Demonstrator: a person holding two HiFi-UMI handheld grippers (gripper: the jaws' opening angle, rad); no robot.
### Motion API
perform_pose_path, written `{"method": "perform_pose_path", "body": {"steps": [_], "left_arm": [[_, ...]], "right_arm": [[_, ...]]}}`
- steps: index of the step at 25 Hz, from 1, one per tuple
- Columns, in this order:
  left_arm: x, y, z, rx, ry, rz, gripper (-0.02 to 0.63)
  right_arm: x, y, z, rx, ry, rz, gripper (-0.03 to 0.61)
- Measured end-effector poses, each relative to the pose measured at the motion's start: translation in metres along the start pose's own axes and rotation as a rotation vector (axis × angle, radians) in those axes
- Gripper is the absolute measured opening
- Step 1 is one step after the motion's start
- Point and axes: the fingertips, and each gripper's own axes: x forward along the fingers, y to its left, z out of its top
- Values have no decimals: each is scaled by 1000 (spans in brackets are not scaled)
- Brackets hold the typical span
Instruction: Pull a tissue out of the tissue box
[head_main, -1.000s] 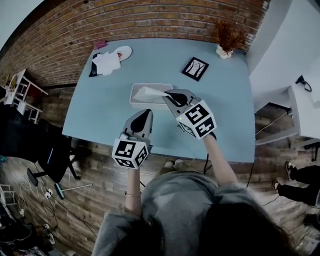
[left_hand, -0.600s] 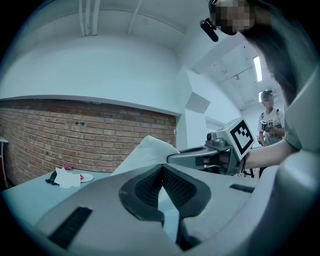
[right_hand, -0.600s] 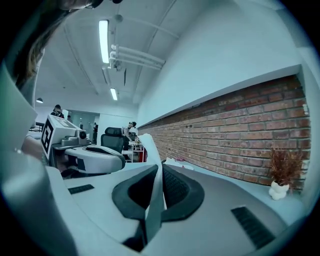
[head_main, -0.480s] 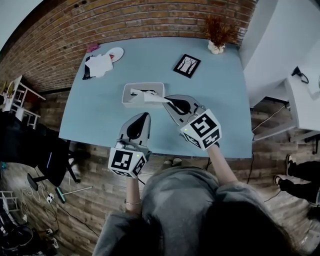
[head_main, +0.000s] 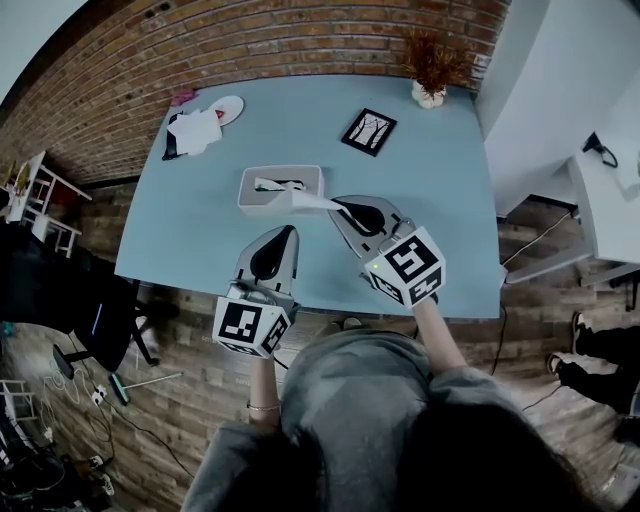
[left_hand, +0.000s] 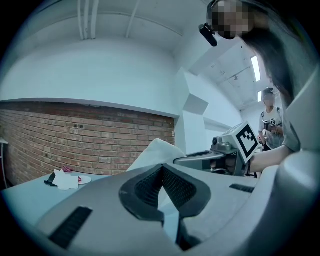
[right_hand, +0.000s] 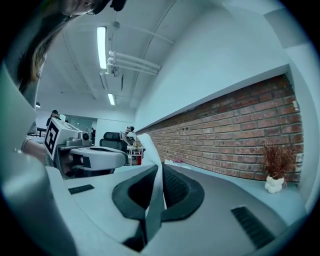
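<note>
A white tissue box (head_main: 275, 200) sits on the blue table (head_main: 440, 220). A white tissue (head_main: 316, 203) stretches from its slot toward the person, and my right gripper (head_main: 345, 208) is shut on its near end. In the right gripper view the tissue (right_hand: 153, 200) runs pinched between the pads of the right gripper (right_hand: 160, 167). My left gripper (head_main: 285, 236) hovers just in front of the box, apart from it, shut and holding nothing. The left gripper view shows the left gripper (left_hand: 162, 169) shut, with the raised tissue (left_hand: 156, 152) beyond it.
A framed picture (head_main: 368, 131) and a potted dried plant (head_main: 430, 75) stand at the table's far right. A white cloth (head_main: 195, 130) and a small plate (head_main: 228, 107) lie at the far left. The table's near edge runs just under both grippers. A brick wall backs the table.
My right gripper has drawn back toward the person with the tissue, which now stretches out of the box instead of standing over it. The left gripper has also backed away from the box.
</note>
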Motion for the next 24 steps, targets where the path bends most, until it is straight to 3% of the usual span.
{"method": "perform_pose_path", "body": {"steps": [24], "left_arm": [[19,0,-4,8,8,6,3]], "right_arm": [[0,-15,-2,-5,-22,11,0]]}}
